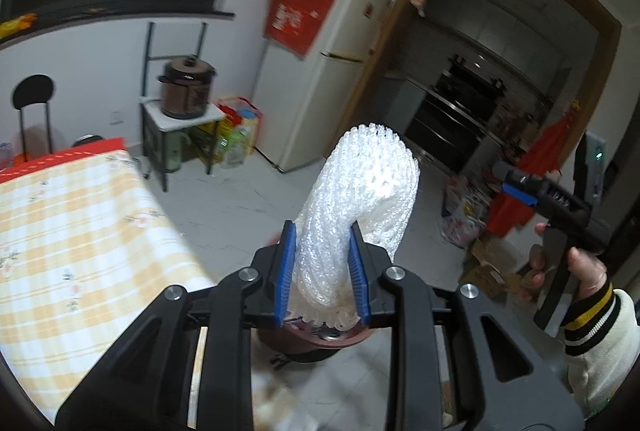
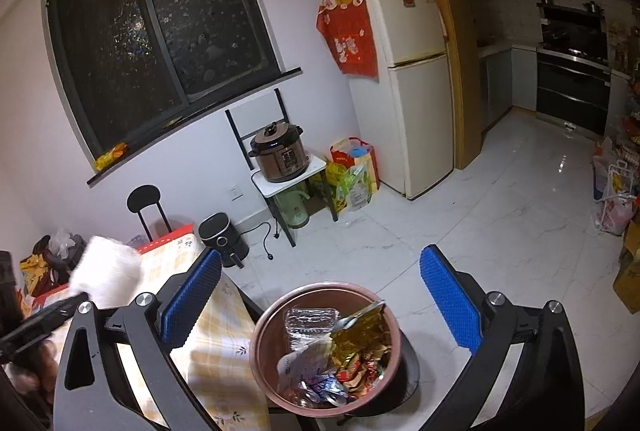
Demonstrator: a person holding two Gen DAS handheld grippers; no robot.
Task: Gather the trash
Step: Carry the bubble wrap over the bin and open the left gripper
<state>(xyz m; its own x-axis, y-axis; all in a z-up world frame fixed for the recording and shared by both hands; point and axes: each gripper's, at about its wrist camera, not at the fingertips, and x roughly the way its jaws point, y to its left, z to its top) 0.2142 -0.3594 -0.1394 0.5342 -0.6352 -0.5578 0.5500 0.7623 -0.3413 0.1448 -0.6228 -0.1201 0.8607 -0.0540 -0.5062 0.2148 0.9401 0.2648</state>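
Foam net (image 1: pixel 352 207): we hold it low down in the left gripper (image 1: pixel 323 273), pads pinching it; it looks light, soft and springy.
Right gripper (image 2: pixel 320 307): our jaws gape wide, empty.
Bin (image 2: pixel 264 343): below, already holding wrappers.
Table (image 1: pixel 80 223): beside the bin.

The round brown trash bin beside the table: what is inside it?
Inside the round brown trash bin lie a clear plastic container, a crumpled gold foil wrapper and colourful snack packets. Whatever lies beneath them is covered.
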